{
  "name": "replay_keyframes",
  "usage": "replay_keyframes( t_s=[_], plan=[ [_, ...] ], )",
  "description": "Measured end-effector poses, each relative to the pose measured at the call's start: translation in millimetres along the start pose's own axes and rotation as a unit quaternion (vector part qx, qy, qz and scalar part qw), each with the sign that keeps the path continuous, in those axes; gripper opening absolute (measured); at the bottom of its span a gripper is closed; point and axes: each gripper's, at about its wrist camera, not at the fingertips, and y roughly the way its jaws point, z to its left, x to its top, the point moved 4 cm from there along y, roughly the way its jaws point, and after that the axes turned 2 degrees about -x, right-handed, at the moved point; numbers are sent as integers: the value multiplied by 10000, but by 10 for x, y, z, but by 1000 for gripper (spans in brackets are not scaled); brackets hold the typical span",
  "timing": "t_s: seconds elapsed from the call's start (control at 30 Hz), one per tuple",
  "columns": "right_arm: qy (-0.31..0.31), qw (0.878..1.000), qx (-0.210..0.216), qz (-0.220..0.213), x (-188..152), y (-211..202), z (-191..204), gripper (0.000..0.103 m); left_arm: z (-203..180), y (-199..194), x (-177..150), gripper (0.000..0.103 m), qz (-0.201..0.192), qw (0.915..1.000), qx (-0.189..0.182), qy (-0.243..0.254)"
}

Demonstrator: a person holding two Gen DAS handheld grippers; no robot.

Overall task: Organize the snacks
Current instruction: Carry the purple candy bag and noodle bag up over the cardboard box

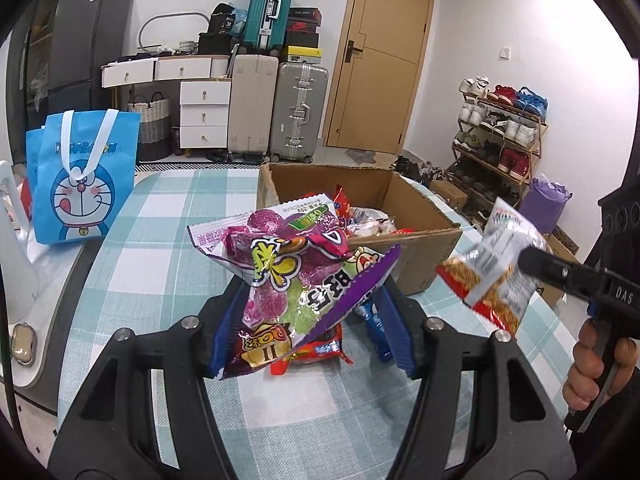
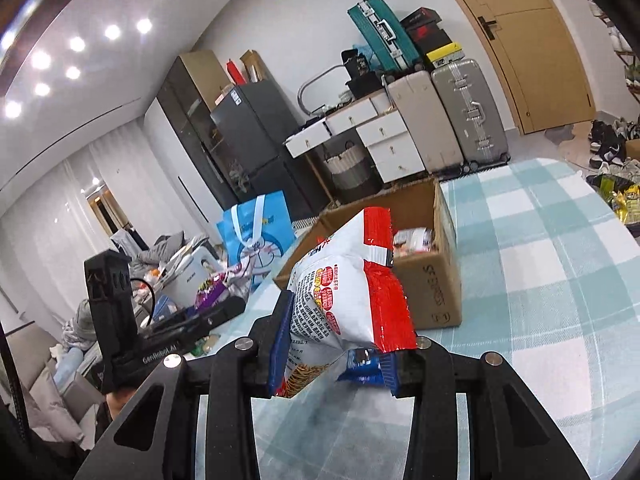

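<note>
Purple and shiny, a candy bag (image 1: 296,280) sat pinched between the blue pads of the left gripper (image 1: 308,320) in the left wrist view, lifted clear of the checked tablecloth (image 1: 160,260). Under it, on the cloth, lay a red packet (image 1: 316,350) and a blue packet (image 1: 374,330). Just behind stood an open cardboard box (image 1: 416,248) with more snacks inside. At the right edge a hand (image 1: 596,364) held the right gripper (image 1: 532,264), whose narrow jaws were clamped on a red and white noodle packet (image 1: 496,268), raised in the air beside the box. A blue cartoon tote bag (image 1: 80,184) stood on the table's far left.

From the right wrist view, the right gripper (image 2: 340,352) was squeezed tight on the noodle packet (image 2: 352,292), which stood up between the pads and hid part of the cardboard box (image 2: 432,280). The blue packet (image 2: 362,368) showed just beneath it. To the left, the left gripper (image 2: 224,306) carried the candy bag (image 2: 212,290), with the tote bag (image 2: 260,232) behind it.
</note>
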Motion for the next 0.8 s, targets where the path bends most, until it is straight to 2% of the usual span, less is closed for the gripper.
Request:
replay_keyframes(
  t_s=[0.5, 0.8],
  plan=[
    [102, 9986, -242, -449, 419, 118, 97, 38, -254, 158, 313, 60, -65, 9998, 30, 195],
    [188, 9980, -396, -466, 538, 286, 48, 38, -345, 328, 533, 60, -134, 9996, 100, 236]
  ],
)
